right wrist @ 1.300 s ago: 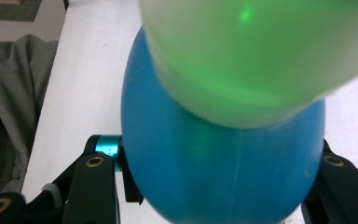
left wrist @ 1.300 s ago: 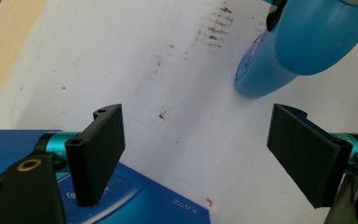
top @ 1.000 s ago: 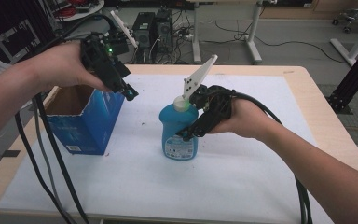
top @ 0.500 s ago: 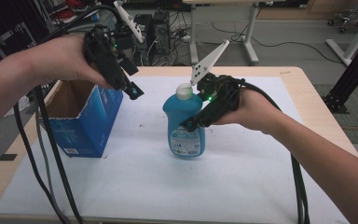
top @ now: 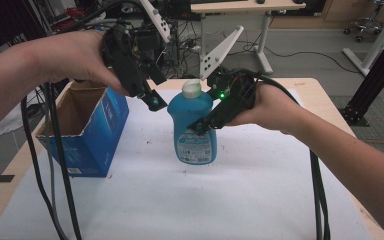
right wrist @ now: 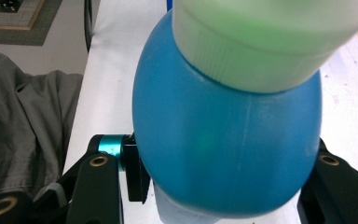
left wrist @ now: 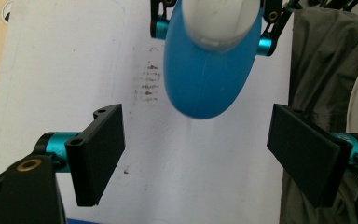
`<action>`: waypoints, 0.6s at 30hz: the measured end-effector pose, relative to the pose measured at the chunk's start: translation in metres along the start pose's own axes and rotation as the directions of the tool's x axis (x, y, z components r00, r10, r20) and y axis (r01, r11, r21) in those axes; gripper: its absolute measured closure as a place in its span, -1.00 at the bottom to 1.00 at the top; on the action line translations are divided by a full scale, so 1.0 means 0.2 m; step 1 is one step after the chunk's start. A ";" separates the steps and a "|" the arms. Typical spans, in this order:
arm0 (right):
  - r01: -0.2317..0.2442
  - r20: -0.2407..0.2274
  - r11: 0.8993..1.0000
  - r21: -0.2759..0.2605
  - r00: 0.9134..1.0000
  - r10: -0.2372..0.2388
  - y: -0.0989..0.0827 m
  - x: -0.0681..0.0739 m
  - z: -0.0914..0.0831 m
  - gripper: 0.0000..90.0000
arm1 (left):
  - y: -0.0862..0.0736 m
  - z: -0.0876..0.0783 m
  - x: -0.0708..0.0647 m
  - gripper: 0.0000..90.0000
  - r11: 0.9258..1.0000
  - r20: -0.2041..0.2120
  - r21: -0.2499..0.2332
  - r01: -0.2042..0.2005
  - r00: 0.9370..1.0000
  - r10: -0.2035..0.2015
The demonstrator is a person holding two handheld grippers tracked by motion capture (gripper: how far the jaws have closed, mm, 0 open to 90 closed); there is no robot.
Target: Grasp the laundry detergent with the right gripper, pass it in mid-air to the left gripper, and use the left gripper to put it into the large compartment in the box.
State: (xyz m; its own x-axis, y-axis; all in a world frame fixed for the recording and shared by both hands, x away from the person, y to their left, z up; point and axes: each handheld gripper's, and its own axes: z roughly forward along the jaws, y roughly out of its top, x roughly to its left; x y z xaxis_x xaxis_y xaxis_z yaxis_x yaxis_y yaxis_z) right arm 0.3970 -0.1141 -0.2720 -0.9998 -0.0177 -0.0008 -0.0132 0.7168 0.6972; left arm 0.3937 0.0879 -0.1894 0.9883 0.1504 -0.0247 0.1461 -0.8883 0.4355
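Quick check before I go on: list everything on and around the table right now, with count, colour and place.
bottle: one, blue, white cap, lifted over the table's middle
box: one, blue cardboard, open, table's left side
sheet: one, white, covering the table
table: one, light wood
desk: one, pale top, behind the table
left tool: one, black, jaws open, just left of the bottle
right tool: one, black, shut on the bottle
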 end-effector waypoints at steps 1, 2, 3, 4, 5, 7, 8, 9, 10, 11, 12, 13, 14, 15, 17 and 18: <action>0.001 -0.003 1.000 0.003 1.000 -0.001 0.01 0.00 0.00 0.02 | 0.01 0.00 0.00 -0.57 1.000 0.002 0.001 -0.005 1.000 0.005; 0.004 -0.004 1.000 0.005 1.000 -0.004 0.01 0.00 0.00 0.02 | 0.02 0.00 0.00 -0.57 1.000 0.007 0.003 -0.011 1.000 0.011; 0.005 -0.004 1.000 0.007 1.000 -0.005 0.02 0.01 0.00 0.02 | 0.03 0.00 -0.01 -0.57 1.000 0.008 0.002 -0.013 1.000 0.013; 0.011 -0.008 1.000 0.010 1.000 -0.011 0.03 0.01 0.00 0.02 | 0.04 0.01 -0.01 -0.57 1.000 0.009 0.000 -0.014 1.000 0.014; 0.008 -0.013 1.000 0.011 1.000 -0.008 0.03 0.01 0.00 0.02 | 0.05 0.01 -0.01 -0.57 1.000 0.011 0.004 -0.021 1.000 0.021; 0.013 -0.014 1.000 0.017 1.000 -0.013 0.03 0.02 0.01 0.02 | 0.06 0.03 -0.01 -0.57 0.999 0.020 0.013 -0.030 0.999 0.030; 0.014 -0.020 1.000 0.023 1.000 -0.013 0.03 0.02 0.02 0.02 | 0.06 0.04 -0.02 -0.57 0.999 0.022 0.017 -0.032 0.999 0.031; 0.014 -0.022 1.000 0.027 1.000 -0.013 0.03 0.02 0.02 0.02 | 0.07 0.04 -0.02 -0.57 0.999 0.023 0.024 -0.037 0.999 0.037; 0.013 -0.021 0.999 0.031 1.000 -0.012 0.03 0.02 0.02 0.02 | 0.07 0.05 -0.02 -0.57 0.999 0.027 0.027 -0.039 0.999 0.038; 0.011 -0.021 0.999 0.032 1.000 -0.011 0.03 0.02 0.02 0.02 | 0.07 0.05 -0.02 -0.57 0.999 0.028 0.024 -0.040 0.999 0.039; 0.011 -0.021 0.999 0.032 1.000 -0.010 0.03 0.02 0.02 0.02 | 0.08 0.06 -0.02 -0.57 0.999 0.029 0.024 -0.039 0.999 0.039; 0.011 -0.021 0.999 0.031 1.000 -0.010 0.03 0.02 0.03 0.02 | 0.08 0.06 -0.02 -0.57 0.999 0.030 0.025 -0.040 0.999 0.039; 0.011 -0.023 0.999 0.031 1.000 -0.010 0.03 0.02 0.03 0.02 | 0.08 0.07 -0.02 -0.57 0.999 0.033 0.022 -0.041 0.999 0.040; 0.010 -0.023 1.000 0.029 1.000 -0.009 0.03 0.02 0.03 0.02 | 0.09 0.07 -0.02 -0.57 0.998 0.037 0.028 -0.050 0.998 0.049; 0.009 -0.025 1.000 0.026 1.000 -0.009 0.03 0.02 0.03 0.02 | 0.09 0.09 -0.02 -0.57 0.998 0.036 0.035 -0.055 0.998 0.054; 0.006 -0.024 1.000 0.026 1.000 -0.006 0.04 0.02 0.04 0.02 | 0.09 0.10 -0.03 -0.57 0.998 0.039 0.033 -0.050 0.998 0.048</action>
State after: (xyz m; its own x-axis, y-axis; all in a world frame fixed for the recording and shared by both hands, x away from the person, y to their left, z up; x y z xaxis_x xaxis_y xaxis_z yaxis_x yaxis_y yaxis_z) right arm 0.3928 -0.1039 -0.2723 -0.9992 -0.0386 0.0127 -0.0198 0.7349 0.6779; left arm 0.3921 0.0621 -0.1985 0.9952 0.0904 -0.0386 0.0982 -0.9086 0.4060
